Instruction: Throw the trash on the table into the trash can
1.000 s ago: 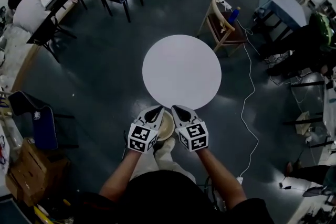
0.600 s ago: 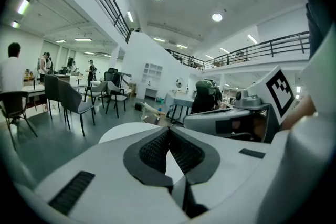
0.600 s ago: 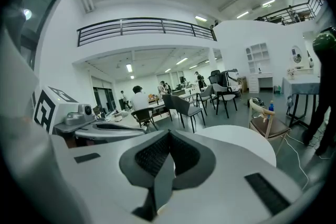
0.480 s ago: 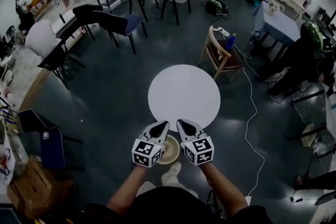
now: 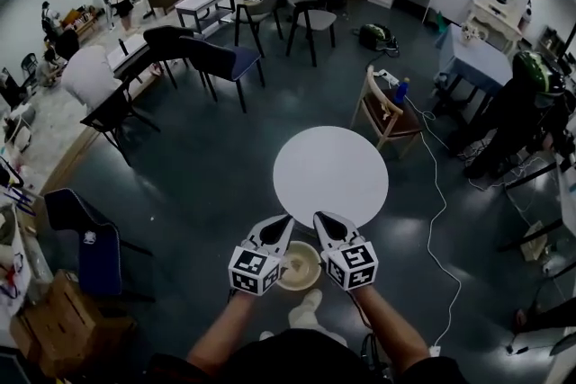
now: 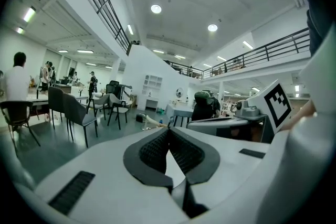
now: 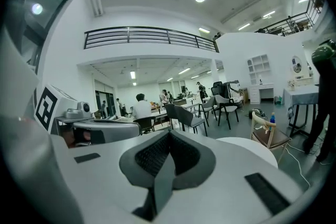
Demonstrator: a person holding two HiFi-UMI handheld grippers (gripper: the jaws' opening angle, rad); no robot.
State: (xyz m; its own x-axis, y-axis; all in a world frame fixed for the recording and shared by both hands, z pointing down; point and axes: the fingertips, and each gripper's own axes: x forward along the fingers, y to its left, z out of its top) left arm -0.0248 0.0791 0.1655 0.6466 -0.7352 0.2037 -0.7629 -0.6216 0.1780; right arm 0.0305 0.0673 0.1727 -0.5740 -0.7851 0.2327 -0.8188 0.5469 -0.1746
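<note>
Since the earlier frame both grippers have slid lower and rightward in the head view, and more of the room shows. Between them, on the floor, the beige trash can (image 5: 300,265) stands at the near edge of the round white table (image 5: 330,175). The left gripper (image 5: 274,234) and right gripper (image 5: 331,232) each have jaws pressed together.

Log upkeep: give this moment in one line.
left tongs shut | right tongs shut | round table bare | trash can between them

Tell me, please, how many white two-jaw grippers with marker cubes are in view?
2: the left gripper sits left of the round beige trash can, the right gripper right of it; none seems hidden.
</note>
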